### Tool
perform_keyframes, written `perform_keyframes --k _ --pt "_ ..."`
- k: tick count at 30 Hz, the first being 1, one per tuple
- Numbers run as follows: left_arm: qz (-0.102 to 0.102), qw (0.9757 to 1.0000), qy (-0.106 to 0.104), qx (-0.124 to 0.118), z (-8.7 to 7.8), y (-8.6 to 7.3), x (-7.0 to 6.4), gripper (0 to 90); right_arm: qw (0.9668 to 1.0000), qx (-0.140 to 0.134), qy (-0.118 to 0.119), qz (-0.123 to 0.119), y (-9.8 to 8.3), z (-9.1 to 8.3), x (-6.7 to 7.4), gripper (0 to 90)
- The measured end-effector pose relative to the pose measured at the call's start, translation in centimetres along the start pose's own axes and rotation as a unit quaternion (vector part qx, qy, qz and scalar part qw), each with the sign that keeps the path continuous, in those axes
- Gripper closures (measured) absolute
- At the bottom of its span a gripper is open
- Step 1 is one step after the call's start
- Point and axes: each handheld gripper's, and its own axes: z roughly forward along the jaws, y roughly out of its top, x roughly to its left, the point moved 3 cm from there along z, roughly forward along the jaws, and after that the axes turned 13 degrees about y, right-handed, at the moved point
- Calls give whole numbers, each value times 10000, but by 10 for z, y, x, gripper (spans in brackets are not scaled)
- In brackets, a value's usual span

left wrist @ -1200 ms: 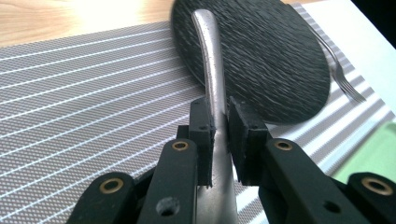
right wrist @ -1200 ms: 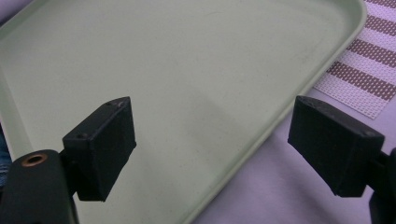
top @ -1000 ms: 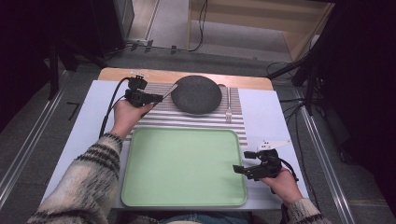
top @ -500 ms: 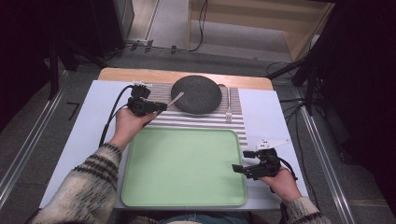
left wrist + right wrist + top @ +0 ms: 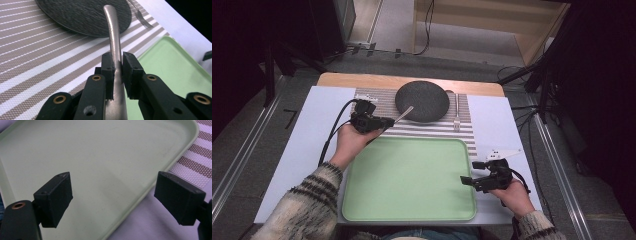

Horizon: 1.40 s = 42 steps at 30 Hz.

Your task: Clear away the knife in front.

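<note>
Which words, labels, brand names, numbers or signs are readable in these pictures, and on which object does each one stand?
No text can be read.
Small dark marks at the far left corner of the brown-and-white striped placemat: too small and blurred to read.
Green plastic tray, dark grey round plate, silver metal utensil handle clamped in the left gripper, silver fork and open right gripper: no print visible.

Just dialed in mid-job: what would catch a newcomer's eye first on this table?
The big pale green tray lies at the near middle of the table. Behind it a dark round plate sits on a striped mat, a fork to its right. The left gripper is clamped on a metal utensil beside the plate; the right gripper is open over the tray's right edge.
</note>
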Motion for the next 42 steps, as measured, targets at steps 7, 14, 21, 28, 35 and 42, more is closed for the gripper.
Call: perform_keyframes --k 7,14,21,28,35,42 --pt "66 9999 -117 37 -4 -11 -10 808 10000 -8 11 -16 0 0 0 128" --pt "234 9994 -232 58 -10 -25 -18 808 10000 -14 21 -22 0 0 1 128" --pt "223 9993 -254 140 -14 -37 -25 808 10000 -14 27 -35 1 0 1 128" --pt "202 9991 -292 210 -19 -49 -32 808 10000 -17 32 -40 1 -1 1 128" --pt "170 9992 -189 303 -23 -62 -33 808 10000 -26 55 -52 3 -1 0 128" --pt "31 9992 -160 352 -25 -75 -32 807 9999 -7 107 -66 5 1 0 128"
